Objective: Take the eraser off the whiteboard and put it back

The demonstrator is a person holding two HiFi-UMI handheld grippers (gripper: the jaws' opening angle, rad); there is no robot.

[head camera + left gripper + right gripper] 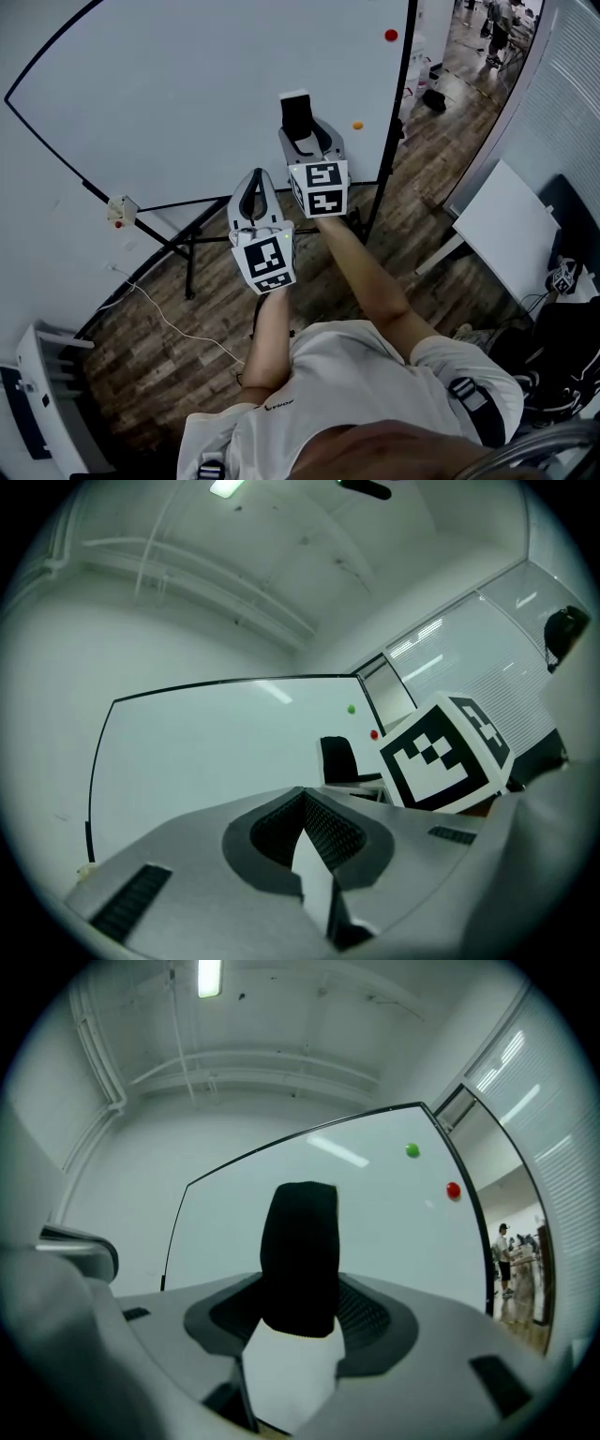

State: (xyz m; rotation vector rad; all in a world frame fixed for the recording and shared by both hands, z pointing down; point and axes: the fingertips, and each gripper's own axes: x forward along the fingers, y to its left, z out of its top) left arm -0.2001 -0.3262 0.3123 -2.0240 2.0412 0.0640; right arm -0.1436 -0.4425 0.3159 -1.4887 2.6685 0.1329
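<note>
Two forearms (361,272) reach out, nearly level, toward the smooth white whiteboard (187,84). The right gripper (300,1312) pinches the oblong black eraser (300,1251), white-based, upright before the board. The left gripper (305,836) has its ribbed jaws pressed together, empty.

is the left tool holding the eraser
No, the left tool has its jaws together with nothing between them; the eraser is gripped in the right tool.

Whiteboard (187,94) runs off the top and left edges in the head view. Eraser (300,1241): its lower end is lost between the right gripper (300,1312) jaws. Stand (187,251) partly behind the grippers. Far right, people (511,1260) too small to make out.
</note>
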